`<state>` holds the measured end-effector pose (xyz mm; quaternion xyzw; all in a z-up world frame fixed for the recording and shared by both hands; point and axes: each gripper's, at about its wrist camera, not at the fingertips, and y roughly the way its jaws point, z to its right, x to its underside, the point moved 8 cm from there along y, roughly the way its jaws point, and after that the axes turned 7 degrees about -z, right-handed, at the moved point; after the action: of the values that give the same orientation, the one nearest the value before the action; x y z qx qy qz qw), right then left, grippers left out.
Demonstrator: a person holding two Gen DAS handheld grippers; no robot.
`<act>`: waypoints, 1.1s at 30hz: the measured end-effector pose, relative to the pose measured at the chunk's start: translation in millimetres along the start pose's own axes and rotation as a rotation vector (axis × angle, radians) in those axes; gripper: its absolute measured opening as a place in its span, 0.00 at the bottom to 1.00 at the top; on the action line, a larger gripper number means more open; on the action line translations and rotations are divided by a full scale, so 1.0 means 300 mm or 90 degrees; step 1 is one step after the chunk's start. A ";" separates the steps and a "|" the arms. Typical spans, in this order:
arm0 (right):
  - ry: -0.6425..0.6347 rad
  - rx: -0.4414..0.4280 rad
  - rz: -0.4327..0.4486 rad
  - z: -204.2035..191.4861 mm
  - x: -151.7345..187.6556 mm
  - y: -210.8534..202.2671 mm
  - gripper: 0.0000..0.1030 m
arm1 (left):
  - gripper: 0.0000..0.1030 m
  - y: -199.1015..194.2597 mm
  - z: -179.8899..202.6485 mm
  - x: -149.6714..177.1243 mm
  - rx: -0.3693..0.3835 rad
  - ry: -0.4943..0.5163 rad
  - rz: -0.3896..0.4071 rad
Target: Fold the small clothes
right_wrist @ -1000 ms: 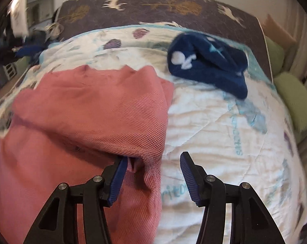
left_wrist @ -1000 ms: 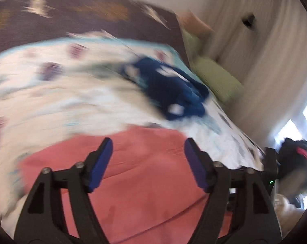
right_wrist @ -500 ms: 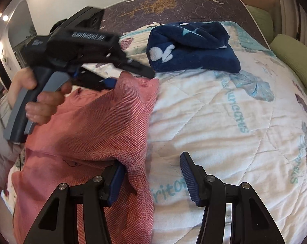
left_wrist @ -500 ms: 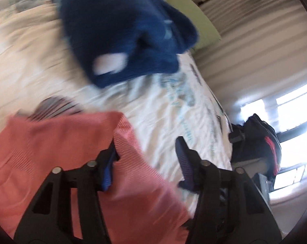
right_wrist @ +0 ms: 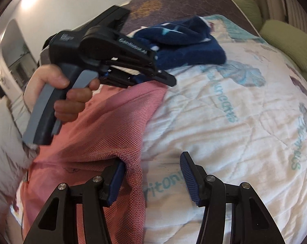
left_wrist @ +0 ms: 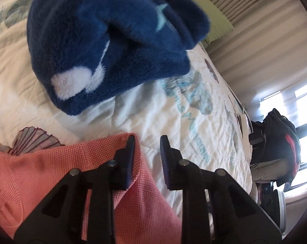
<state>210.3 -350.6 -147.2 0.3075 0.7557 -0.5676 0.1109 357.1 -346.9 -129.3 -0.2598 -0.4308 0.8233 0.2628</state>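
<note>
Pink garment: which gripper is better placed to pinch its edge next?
Left. The left gripper is half closed at the pink garment corner; the right gripper gapes wide beside the edge.

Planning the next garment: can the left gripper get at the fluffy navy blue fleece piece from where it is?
Probably yes. The fluffy navy blue fleece piece lies just ahead of the left gripper on the quilt, nothing between, though its jaws already straddle the pink knit garment edge.

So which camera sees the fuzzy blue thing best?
The left wrist view. The fuzzy blue garment fills the upper half of that picture, close enough to show its pile and white patch. In the right wrist view it sits farther back on the quilt, partly hidden behind the left gripper.
</note>
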 end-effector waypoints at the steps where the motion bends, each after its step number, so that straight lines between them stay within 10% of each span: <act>1: 0.017 -0.006 -0.002 0.008 0.004 -0.004 0.53 | 0.25 -0.023 0.007 0.002 -0.007 0.007 0.010; 8: 0.071 0.015 -0.009 0.038 0.057 -0.080 0.53 | 0.49 -0.376 0.069 0.105 -0.101 0.063 0.161; 12: 0.118 -0.012 0.022 0.076 0.040 -0.171 0.09 | 0.50 -0.559 0.005 0.283 -0.127 0.026 0.247; 16: 0.042 -0.050 0.039 -0.032 -0.086 -0.176 0.09 | 0.50 -0.668 -0.175 0.492 -0.180 -0.058 0.313; 20: -0.022 -0.122 -0.012 -0.193 -0.142 -0.065 0.09 | 0.50 -0.655 -0.365 0.679 -0.217 -0.152 0.311; 25: 0.038 -0.059 -0.115 -0.086 -0.041 0.087 0.00 | 0.51 -0.521 -0.614 0.882 -0.349 -0.239 0.217; 28: 0.081 -0.123 -0.114 -0.041 -0.024 0.082 0.00 | 0.54 -0.529 -0.667 0.928 -0.284 -0.293 0.264; 33: 0.006 -0.073 -0.072 -0.094 -0.094 0.005 0.03 | 0.50 -0.651 -0.545 0.847 -0.286 -0.237 0.359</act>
<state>238.4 -333.7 -124.4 0.2601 0.8036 -0.5273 0.0922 320.1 9.6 -95.9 -0.2652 -0.5519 0.7815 -0.1195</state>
